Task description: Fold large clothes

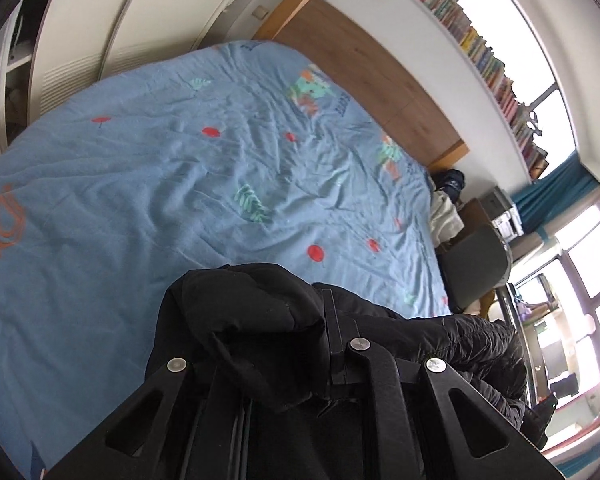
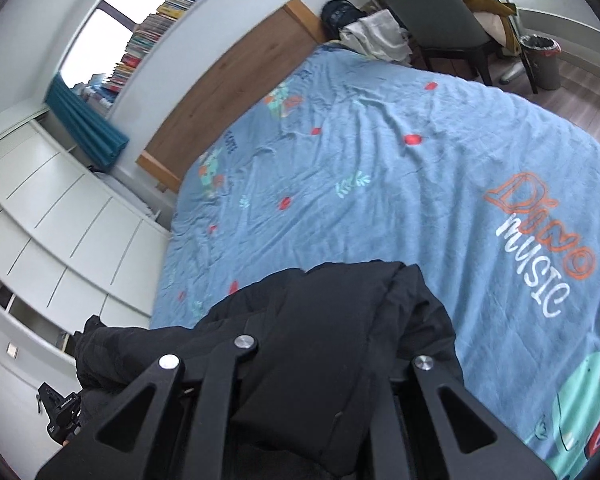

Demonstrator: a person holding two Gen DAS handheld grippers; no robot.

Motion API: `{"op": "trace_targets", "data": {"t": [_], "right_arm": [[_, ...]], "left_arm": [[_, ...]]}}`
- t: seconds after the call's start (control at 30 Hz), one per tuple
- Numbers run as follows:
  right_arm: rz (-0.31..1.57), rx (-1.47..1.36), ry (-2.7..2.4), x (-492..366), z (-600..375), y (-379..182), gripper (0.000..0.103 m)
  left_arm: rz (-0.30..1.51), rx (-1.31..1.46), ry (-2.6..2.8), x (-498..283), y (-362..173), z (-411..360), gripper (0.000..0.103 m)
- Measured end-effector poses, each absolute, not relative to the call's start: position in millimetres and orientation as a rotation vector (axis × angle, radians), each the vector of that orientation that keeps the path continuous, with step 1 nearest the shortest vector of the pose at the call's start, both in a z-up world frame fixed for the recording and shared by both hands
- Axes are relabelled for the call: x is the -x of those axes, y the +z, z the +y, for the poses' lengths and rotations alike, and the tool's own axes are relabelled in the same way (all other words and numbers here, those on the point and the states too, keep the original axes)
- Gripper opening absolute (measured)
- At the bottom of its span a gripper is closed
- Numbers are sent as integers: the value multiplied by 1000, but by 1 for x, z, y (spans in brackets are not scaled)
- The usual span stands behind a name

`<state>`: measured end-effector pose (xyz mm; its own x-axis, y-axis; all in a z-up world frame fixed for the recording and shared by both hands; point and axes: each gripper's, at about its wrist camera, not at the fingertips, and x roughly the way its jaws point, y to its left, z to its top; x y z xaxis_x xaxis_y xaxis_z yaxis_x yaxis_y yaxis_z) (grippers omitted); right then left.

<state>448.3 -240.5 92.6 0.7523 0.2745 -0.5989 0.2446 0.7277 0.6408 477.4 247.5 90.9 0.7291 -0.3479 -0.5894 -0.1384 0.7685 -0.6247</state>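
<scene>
The black padded jacket (image 1: 300, 320) hangs bunched in front of both cameras, lifted above the near part of a bed covered with a wrinkled blue cotton bedspread (image 1: 180, 168) printed with red dots, green leaves and dinosaurs.

In the left wrist view, the left black two-finger gripper (image 1: 300, 364) has a thick fold of the jacket heaped over and between its fingers. The fabric hides the fingertips, so how far apart they sit cannot be told exactly, but the cloth is pinched there and carried. The quilted lining of the jacket spreads to the right of the gripper, toward a grey upholstered chair (image 1: 476, 264) that stands beside the bed's right edge.

In the right wrist view, the right black two-finger gripper (image 2: 320, 364) likewise has the black padded jacket (image 2: 328, 320) draped across its fingers, which close on a smooth panel of it; the tips are buried in cloth. More of the garment trails off to the left.

Past the jacket, the bedspread (image 2: 380, 184) reads "Dino Music" in orange and white letters. A brown wooden headboard (image 2: 236, 80) stands at the far end against the white wall, with a long shelf of books (image 1: 484, 60) above it and white cupboard doors (image 2: 60, 216) at the left.
</scene>
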Motion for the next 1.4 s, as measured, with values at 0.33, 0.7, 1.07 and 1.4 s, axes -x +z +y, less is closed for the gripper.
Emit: {"op": "trace_targets", "data": {"t": [0.33,0.7,1.07,1.4], "right_arm": [[837,-818,-75,-538,-252,18,13],[874,-929,-25,-576,-257,-38,23],[694,-937,55,-561,-276,26,86],[671,-713,115,-516,-247,103,87]], "left_arm": [[864,663,-27,-574,19,228,16],[886,715,-28,-594,-19,230,21],[739,907,-43,-574,41,260,65],[751,642,3,-528,98,235,67]]}}
